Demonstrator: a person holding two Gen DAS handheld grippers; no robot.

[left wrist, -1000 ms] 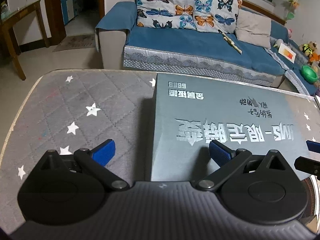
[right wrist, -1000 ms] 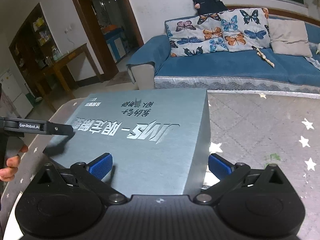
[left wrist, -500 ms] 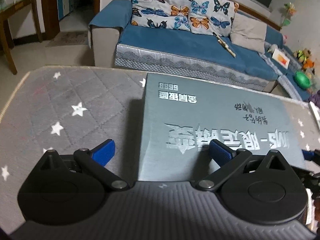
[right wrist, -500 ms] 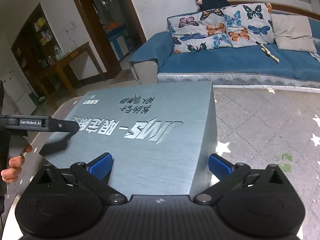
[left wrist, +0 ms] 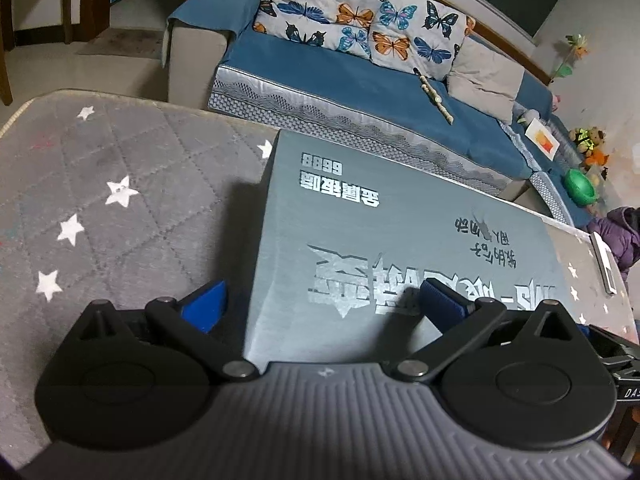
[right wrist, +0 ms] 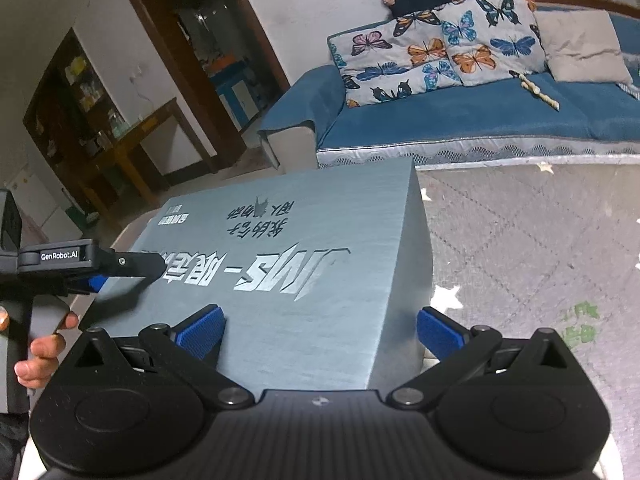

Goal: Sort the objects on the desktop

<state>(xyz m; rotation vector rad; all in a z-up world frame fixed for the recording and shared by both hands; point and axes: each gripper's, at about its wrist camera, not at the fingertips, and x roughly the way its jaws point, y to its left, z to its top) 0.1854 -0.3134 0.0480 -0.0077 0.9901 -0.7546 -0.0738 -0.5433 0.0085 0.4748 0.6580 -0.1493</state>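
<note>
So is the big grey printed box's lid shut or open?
Shut: the grey printed box shows an unbroken flat top, with no raised flap or gap visible.

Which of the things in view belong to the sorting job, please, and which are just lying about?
In the job:
- grey printed box
- left gripper, jaws open astride the box's left corner
- right gripper, jaws open astride its right corner

Lying about:
- blue sofa
- butterfly cushions
- wooden side table

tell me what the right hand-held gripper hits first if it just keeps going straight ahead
Probably the grey box. The right hand-held gripper straddles the box's near right corner, one finger over the lid, the other beside its side wall, so that corner looks first in line. Depth is unclear.
</note>
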